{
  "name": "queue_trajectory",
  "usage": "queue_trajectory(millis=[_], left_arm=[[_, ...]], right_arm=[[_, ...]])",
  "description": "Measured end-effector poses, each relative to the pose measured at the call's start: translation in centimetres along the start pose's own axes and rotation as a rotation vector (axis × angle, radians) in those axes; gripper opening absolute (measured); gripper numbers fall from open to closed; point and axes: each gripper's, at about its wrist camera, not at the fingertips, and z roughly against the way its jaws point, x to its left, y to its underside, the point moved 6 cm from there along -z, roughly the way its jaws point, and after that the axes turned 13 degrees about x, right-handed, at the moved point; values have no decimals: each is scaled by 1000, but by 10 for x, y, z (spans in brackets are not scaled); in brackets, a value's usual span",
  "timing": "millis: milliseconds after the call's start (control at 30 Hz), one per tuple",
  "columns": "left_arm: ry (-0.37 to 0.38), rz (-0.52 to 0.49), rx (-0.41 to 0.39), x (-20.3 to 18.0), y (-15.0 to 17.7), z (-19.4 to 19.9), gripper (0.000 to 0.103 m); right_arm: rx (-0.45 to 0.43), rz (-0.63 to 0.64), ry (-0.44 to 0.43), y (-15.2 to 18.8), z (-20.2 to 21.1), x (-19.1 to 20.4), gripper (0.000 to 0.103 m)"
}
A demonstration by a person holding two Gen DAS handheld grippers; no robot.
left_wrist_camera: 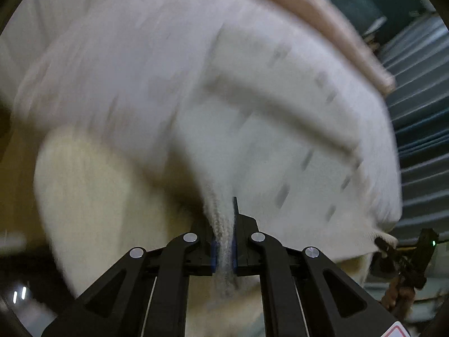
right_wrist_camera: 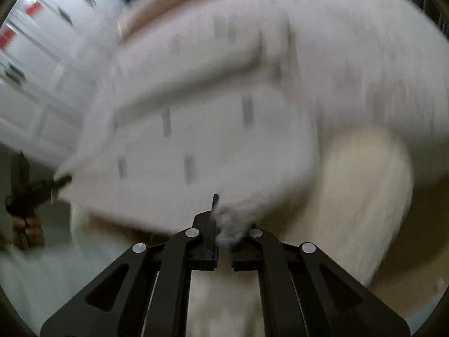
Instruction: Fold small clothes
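A white garment (left_wrist_camera: 252, 98) with small dark marks hangs lifted and blurred across both views. My left gripper (left_wrist_camera: 224, 241) is shut on a bunched edge of it, with the cloth pinched between the blue pads. At the lower right of the left wrist view, my right gripper (left_wrist_camera: 383, 243) grips the garment's other corner. In the right wrist view the white garment (right_wrist_camera: 210, 129) fills the middle, and my right gripper (right_wrist_camera: 224, 237) is shut on a gathered fold. At the left edge my left gripper (right_wrist_camera: 63, 179) pinches its far corner, with a hand (right_wrist_camera: 28, 227) behind it.
A cream cloth (left_wrist_camera: 92, 196) lies beneath the garment, also seen as the cream cloth (right_wrist_camera: 356, 196) on the right. A pink fabric band (left_wrist_camera: 322, 16) runs along the top. Teal ribbed surface (left_wrist_camera: 421, 146) at right. White cabinets with red labels (right_wrist_camera: 36, 28) stand behind.
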Motion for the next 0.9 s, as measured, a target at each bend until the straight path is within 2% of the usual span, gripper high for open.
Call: queue_trajectory(millis=[67, 100, 167, 200, 233, 267, 300, 333, 367, 400, 467, 500, 567, 700, 733, 800, 867, 900], left_arm=[[15, -51, -101, -20, -52, 12, 5], [23, -84, -177, -36, -87, 20, 6], [-5, -103, -271, -57, -135, 31, 13], [-14, -105, -330, -68, -160, 40, 16], [-20, -98, -374, -75, -176, 50, 17], [-11, -79, -393, -77, -182, 57, 20], [24, -57, -436, -79, -188, 69, 27], [27, -46, -473, -78, -189, 79, 54], [5, -29, -514, -77, -190, 87, 80], [-35, -4, -570, -70, -187, 95, 87], [-98, 2, -609, -59, -182, 91, 87], [-123, -2, -577, -49, -181, 77, 87], [-127, 28, -456, -29, -178, 38, 87], [-58, 178, -193, 21, -159, -58, 87], [-32, 198, -154, 27, -152, -78, 87], [-40, 234, -98, 33, -138, -109, 87], [-29, 225, -78, 33, -136, -128, 87], [-50, 230, -74, 34, -139, -137, 87]], right_arm=[[-181, 9, -63, -64, 22, 4, 5], [-302, 0, -78, -104, 37, 4, 6], [-489, -62, -64, -154, 65, 3, 12], [-601, -127, -76, -172, 86, 3, 30], [-683, -167, -105, -180, 102, 2, 41], [-788, -211, -129, -182, 124, 1, 61], [-847, -221, -136, -181, 138, 0, 68], [-869, -208, -138, -179, 145, 1, 68], [-875, -193, -126, -176, 150, 0, 69], [-860, -186, -95, -171, 148, -3, 72], [-780, -180, -36, -162, 124, -15, 75], [-733, -180, -17, -160, 108, -19, 75], [-596, -214, 50, -149, 59, -36, 75], [-403, -284, 94, -138, -15, -64, 75], [-368, -309, 87, -135, -30, -69, 75], [-307, -357, 74, -135, -60, -78, 75], [-255, -402, 42, -138, -80, -85, 75], [-239, -423, -1, -137, -90, -83, 75]])
